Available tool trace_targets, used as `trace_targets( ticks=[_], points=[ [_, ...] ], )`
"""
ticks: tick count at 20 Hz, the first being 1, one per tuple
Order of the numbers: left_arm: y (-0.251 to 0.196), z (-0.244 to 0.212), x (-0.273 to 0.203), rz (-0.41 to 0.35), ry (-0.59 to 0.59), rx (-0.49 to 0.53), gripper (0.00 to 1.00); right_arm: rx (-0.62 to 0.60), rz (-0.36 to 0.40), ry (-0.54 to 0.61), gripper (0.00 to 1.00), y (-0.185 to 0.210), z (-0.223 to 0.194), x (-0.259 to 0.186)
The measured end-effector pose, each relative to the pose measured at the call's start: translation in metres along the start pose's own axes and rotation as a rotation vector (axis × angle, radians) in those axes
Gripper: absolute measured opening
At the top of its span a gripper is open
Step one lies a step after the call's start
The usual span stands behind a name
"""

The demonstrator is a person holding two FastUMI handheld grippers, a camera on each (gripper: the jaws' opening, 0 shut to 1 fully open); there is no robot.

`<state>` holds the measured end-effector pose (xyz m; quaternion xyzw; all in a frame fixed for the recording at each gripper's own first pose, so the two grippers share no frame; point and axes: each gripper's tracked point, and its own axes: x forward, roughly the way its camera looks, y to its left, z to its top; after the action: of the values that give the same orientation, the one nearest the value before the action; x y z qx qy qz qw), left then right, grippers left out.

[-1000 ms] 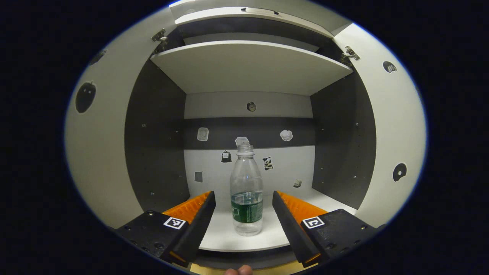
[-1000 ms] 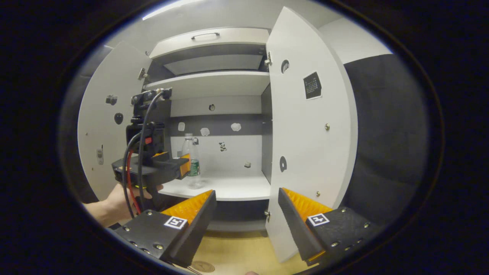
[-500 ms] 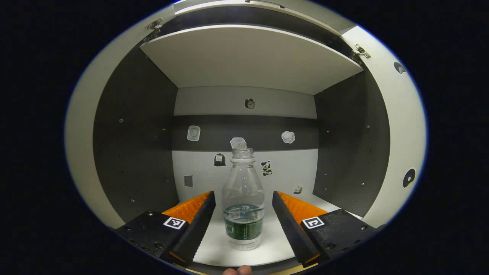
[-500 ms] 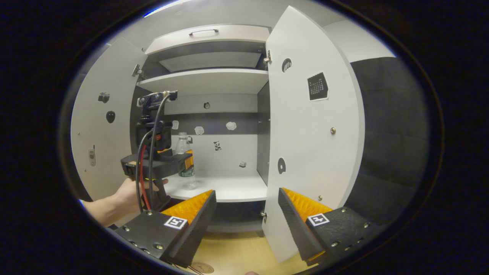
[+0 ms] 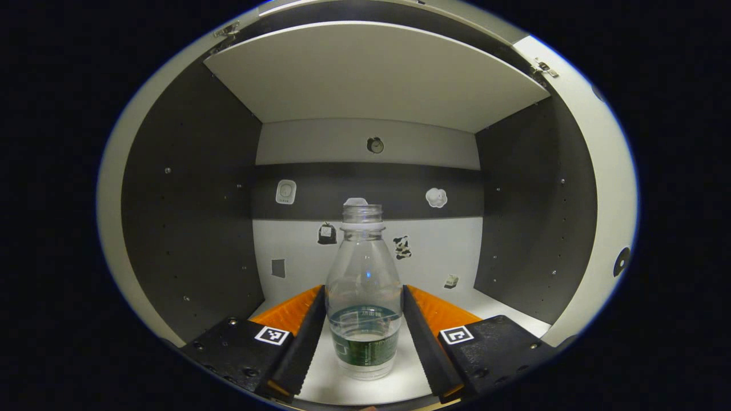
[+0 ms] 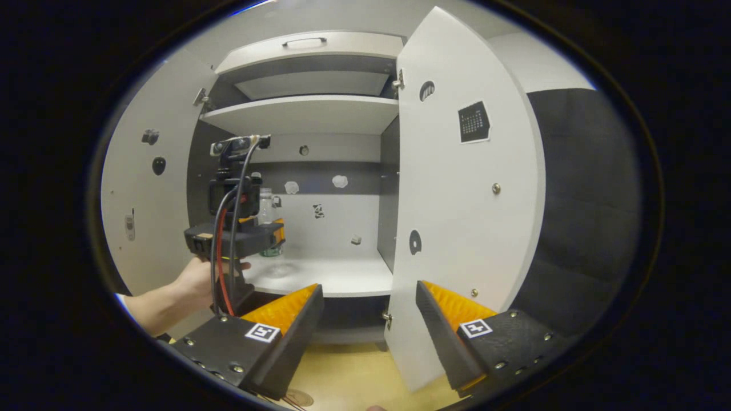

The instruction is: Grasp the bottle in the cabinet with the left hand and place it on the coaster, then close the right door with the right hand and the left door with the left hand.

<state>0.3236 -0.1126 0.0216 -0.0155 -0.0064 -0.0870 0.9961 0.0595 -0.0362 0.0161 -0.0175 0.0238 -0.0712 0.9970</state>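
- While standing upright on the cabinet lower shelf, the bottle is being clamped between the left gripper fingers.
- Outside the cabinet, beside its right door, the right gripper is hovering, fingers apart.

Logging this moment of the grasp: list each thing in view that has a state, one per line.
bottle: upright on the shelf, uncapped, partly filled.
left gripper: fingers close on both sides of the bottle; contact unclear.
right gripper: open, holding nothing.
right door: open.
left door: open.
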Motion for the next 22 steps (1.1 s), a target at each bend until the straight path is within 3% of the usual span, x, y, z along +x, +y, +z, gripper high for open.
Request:
trace_targets(
  ticks=[6, 11, 16, 22],
  points=[
    [-0.009, 0.03, -0.076, 0.002, -0.077, 0.007, 0.82, -0.005, 0.059, -0.009, 0.99, -0.001, -0.003, -0.016],
    [-0.029, 0.018, -0.173, 0.023, -0.106, 0.08, 0.8, -0.004, 0.115, -0.004, 0.99, -0.018, -0.011, -0.042],
    [-0.045, -0.037, -0.247, 0.053, -0.05, 0.099, 0.8, -0.011, 0.124, 0.048, 0.99, -0.048, -0.036, -0.065],
    [-0.058, -0.13, -0.295, 0.062, 0.045, 0.063, 0.81, -0.011, 0.115, 0.135, 0.99, -0.071, -0.078, -0.077]
  ],
)
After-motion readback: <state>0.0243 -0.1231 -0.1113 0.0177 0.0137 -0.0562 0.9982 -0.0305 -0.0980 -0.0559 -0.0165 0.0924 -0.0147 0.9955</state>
